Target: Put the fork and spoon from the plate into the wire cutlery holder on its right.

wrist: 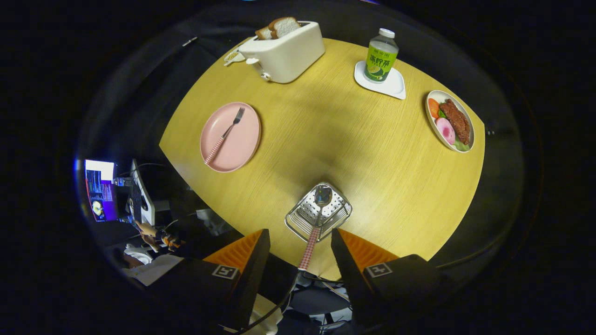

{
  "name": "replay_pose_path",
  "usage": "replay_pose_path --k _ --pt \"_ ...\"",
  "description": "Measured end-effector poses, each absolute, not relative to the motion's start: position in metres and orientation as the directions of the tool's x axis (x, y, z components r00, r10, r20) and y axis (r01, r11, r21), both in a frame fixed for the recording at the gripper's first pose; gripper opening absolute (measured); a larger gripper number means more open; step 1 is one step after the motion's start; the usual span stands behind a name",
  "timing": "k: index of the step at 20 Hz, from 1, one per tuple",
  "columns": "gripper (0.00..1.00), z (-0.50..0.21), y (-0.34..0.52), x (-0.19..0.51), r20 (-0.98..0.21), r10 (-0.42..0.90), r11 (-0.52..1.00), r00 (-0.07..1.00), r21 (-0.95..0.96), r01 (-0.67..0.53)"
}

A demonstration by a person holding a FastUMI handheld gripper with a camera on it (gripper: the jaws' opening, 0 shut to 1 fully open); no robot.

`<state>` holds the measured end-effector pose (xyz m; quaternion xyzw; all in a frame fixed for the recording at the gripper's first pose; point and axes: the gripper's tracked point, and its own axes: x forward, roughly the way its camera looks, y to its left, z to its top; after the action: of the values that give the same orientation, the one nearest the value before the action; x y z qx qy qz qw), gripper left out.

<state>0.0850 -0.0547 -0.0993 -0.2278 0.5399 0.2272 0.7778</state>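
Observation:
A pink plate (240, 144) lies on the wooden table, well beyond and to the left of my fingers. On it rests a fork (225, 135) with a checked handle, tines pointing away. The wire cutlery holder (302, 218) stands just ahead of my fingers. A spoon (316, 218) stands in it, bowl down inside the basket, its checked handle leaning back between my fingers without touching them. My gripper (300, 242) hovers above the holder, open, with nothing held.
A white toaster (286, 51) with bread slices stands at the far side of the table (335, 130). A green bottle (381, 56) sits on a white coaster beyond to the right. A plate of food (450, 121) lies at the right edge. A monitor and clutter sit off the table's left.

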Motion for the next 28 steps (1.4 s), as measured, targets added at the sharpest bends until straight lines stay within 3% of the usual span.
replay_pose_path --k 1,3,11,19,28 --pt "0.93 -0.094 -0.047 0.084 -0.929 0.141 0.800 0.342 -0.096 -0.592" --pt "1.00 -0.082 -0.036 0.081 -0.895 0.186 0.809 0.406 -0.095 -0.581" --pt "0.99 -0.079 0.027 0.062 -0.782 0.287 0.823 0.553 -0.094 -0.560" --pt "0.99 -0.154 0.124 0.063 -0.770 0.328 0.827 0.547 -0.046 -0.561" --pt "0.99 -0.277 0.188 0.099 -0.824 0.209 0.900 0.527 -0.049 -0.433"
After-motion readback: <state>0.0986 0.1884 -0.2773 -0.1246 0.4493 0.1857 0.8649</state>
